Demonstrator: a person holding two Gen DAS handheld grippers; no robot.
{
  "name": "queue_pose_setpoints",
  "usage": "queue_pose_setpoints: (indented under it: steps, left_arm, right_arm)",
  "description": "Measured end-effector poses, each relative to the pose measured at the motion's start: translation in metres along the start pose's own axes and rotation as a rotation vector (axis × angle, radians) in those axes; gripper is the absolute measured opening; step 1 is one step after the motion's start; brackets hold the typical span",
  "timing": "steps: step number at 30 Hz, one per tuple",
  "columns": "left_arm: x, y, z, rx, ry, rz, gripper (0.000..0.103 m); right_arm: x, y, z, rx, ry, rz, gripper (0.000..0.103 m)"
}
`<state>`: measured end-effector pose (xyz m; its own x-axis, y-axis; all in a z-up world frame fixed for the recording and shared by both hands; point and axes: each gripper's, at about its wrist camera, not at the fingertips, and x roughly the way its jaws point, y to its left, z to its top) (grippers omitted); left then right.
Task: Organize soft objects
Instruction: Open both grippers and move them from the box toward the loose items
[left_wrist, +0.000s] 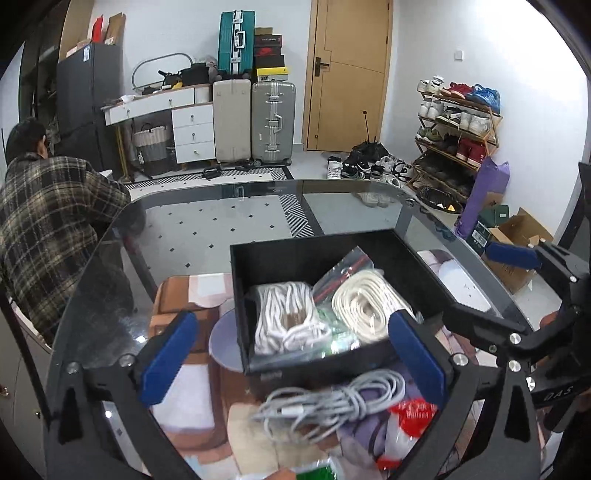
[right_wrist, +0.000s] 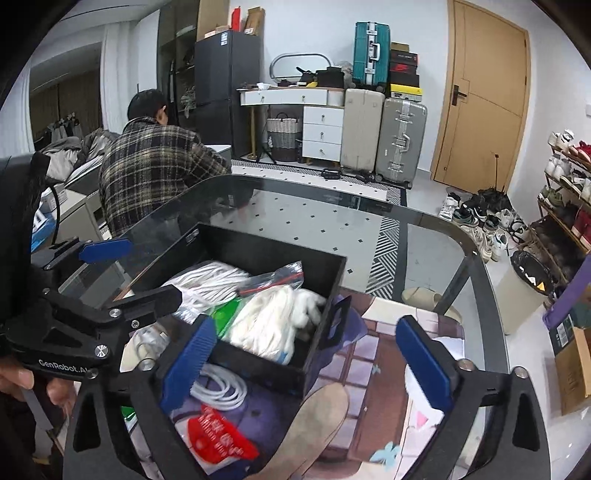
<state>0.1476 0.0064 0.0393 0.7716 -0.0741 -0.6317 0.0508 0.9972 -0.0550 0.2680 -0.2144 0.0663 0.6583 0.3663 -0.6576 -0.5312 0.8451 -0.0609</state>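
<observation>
A black open box (left_wrist: 236, 280) stands on the glass table and holds a white rope bundle (left_wrist: 288, 317), a cream rope coil (left_wrist: 369, 302) and a clear zip bag (left_wrist: 343, 269). My left gripper (left_wrist: 295, 354) is open and empty above the box's near wall. A grey cable coil (left_wrist: 332, 402) and a red-and-white packet (left_wrist: 410, 417) lie in front of the box. In the right wrist view the box (right_wrist: 258, 251) sits left of centre. My right gripper (right_wrist: 306, 354) is open and empty at the box's near right corner. A white cable coil (right_wrist: 221, 387) and the red packet (right_wrist: 218, 432) lie below it.
The glass table's (left_wrist: 207, 229) curved far edge runs across both views. A patterned mat (right_wrist: 376, 350) covers its near part. The other gripper (left_wrist: 517, 258) shows at the right of the left view. A person in a plaid shirt (right_wrist: 155, 166) sits beyond the table. Suitcases, a shoe rack and a door stand behind.
</observation>
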Motion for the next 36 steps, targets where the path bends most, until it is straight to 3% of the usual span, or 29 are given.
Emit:
queue_pose_setpoints:
  steps: [17,36]
  left_arm:
    - [-0.064,0.017,-0.045,-0.010,-0.001,0.026,0.103]
    - [-0.076,0.014,-0.101,-0.004,0.078,0.024,0.103]
  right_arm:
    - [-0.043,0.031,-0.044,0.026,0.029,0.068,0.103]
    - [-0.064,0.046,-0.108,0.062,0.094,0.075,0.103]
